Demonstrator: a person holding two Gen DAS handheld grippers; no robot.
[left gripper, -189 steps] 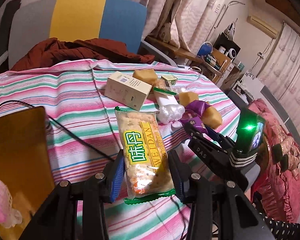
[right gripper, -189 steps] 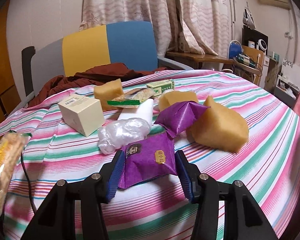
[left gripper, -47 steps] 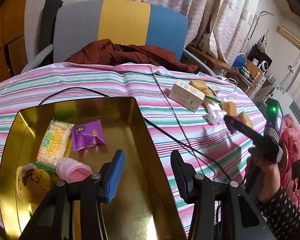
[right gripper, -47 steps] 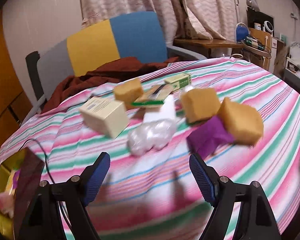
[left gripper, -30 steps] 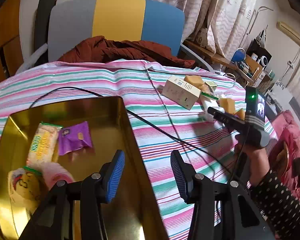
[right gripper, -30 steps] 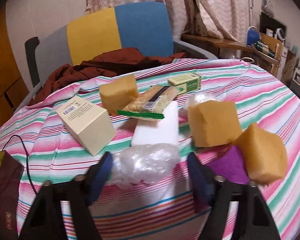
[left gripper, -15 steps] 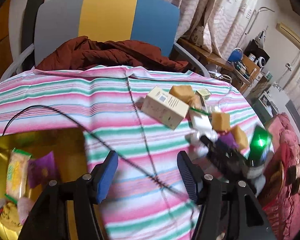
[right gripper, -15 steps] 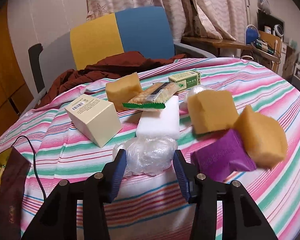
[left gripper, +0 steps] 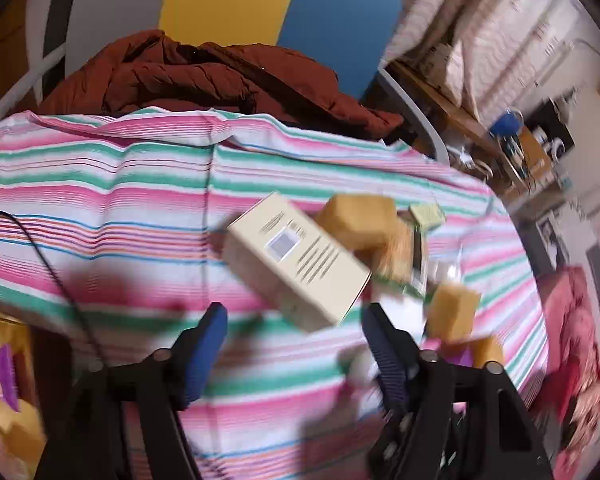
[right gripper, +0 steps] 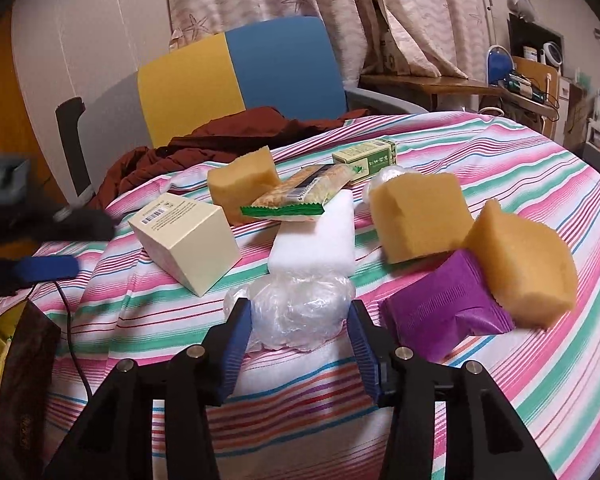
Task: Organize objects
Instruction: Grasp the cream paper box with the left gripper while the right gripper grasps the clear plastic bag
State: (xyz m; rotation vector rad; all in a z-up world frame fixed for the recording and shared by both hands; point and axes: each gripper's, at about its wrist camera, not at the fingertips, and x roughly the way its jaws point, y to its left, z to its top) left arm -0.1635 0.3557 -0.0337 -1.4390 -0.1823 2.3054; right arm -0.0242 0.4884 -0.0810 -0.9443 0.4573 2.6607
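Right gripper is narrowed onto the crumpled clear plastic wrap, pads against both its sides, on the striped tablecloth just in front of the white foam block. Left gripper is wide, jaws opening, nothing between them, just short of the cream box. Left view is motion-blurred.

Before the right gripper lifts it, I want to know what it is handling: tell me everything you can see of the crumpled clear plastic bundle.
The clear plastic bundle is a crinkled, translucent wad of thin film, whitish and glossy, roughly rounded. It lies on the striped tablecloth, just in front of the white foam block and apparently against its near edge, left of the purple packet. The right gripper has a blue pad against each side of it. What it wraps, if anything, cannot be seen.
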